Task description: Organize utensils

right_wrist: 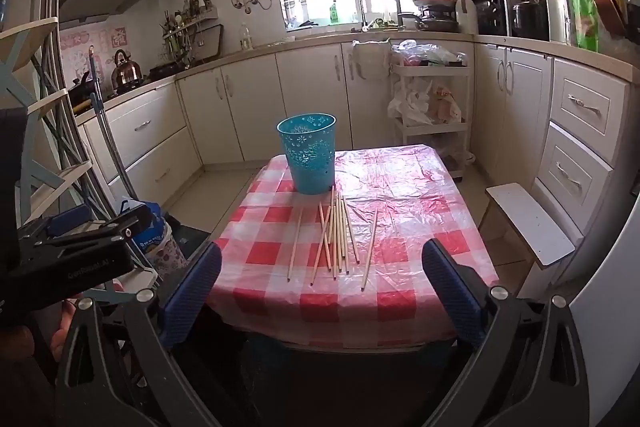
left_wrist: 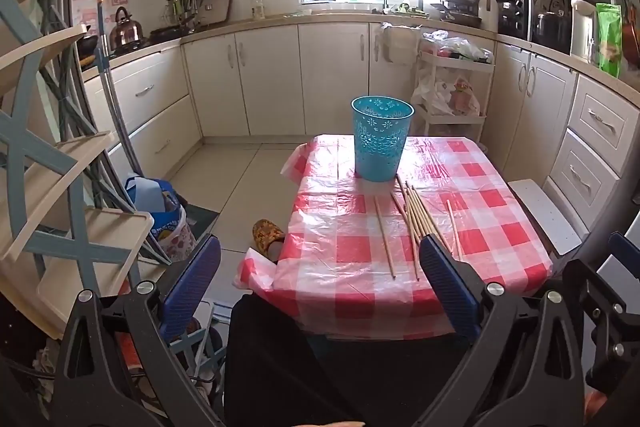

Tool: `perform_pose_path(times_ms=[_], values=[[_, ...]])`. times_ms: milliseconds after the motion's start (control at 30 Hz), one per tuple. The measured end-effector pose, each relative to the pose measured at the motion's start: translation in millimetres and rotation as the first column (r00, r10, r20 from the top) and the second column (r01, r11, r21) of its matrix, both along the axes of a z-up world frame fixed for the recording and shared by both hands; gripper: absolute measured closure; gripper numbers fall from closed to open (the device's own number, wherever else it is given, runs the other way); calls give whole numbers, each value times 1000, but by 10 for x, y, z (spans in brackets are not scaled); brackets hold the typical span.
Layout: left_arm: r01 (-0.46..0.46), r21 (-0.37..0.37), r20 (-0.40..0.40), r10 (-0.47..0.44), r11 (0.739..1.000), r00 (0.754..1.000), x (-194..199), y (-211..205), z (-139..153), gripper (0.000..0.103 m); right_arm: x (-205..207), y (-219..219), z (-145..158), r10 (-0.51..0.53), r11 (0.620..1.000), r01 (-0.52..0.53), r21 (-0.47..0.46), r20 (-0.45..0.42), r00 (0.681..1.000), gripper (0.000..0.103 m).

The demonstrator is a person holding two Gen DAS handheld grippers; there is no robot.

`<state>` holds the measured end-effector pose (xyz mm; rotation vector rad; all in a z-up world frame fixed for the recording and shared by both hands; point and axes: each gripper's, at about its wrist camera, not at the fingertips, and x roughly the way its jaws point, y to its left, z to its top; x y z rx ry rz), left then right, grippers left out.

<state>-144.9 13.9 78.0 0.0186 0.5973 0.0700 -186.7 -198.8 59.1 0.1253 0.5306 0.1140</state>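
Kitchen cupboards (right_wrist: 248, 107) are standing behind a checked surface (right_wrist: 420, 219). Chopsticks (right_wrist: 336, 239) are lying by a blue basket (right_wrist: 310, 159), ahead of both grippers' (left_wrist: 320, 287) (right_wrist: 320, 291) wide-open, empty jaws.

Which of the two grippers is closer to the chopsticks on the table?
Probably the left, by a little. The left gripper has one finger overlapping the near ends of the chopsticks. The right gripper hangs open before the table edge, short of them.
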Motion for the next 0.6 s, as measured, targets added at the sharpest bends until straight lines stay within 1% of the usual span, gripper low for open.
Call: perform_pose_path(times_ms=[67, 100, 133, 200, 233, 333, 400, 600], values=[[8, 5, 0, -8, 1000, 1000, -32, -8, 13, 8, -52, 32, -12, -5, 1000, 5, 5, 4, 1000, 7], [11, 9, 1, -11, 1000, 1000, -49, -10, 18, 8, -63, -42, 56, -6, 1000, 6, 9, 4, 1000, 7], [11, 16, 3, -11, 1000, 1000, -99, -102, 2, 8, -74, -41, 66, -7, 1000, 7, 10, 8, 1000, 7], [12, 18, 4, -12, 1000, 1000, -138, -99, 3, 8, -78, -26, 70, -6, 1000, 5, 10, 15, 1000, 7], [13, 17, 5, -13, 1000, 1000, -155, -93, 2, 8, -175, -33, 74, 1, 1000, -1, 2, 30, 1000, 7], [13, 19, 3, -13, 1000, 1000, -181, -147, -3, 8, -258, -22, 94, 2, 1000, -2, 11, 38, 999, 7], [15, 17, 3, -15, 1000, 1000, -215, -149, 2, 8, -259, -15, 62, 2, 1000, -3, 28, 31, 1000, 7], [17, 21, 5, -17, 1000, 1000, -315, -203, 5, 8, -325, 11, 23, 10, 1000, -11, 24, 30, 1000, 7]])
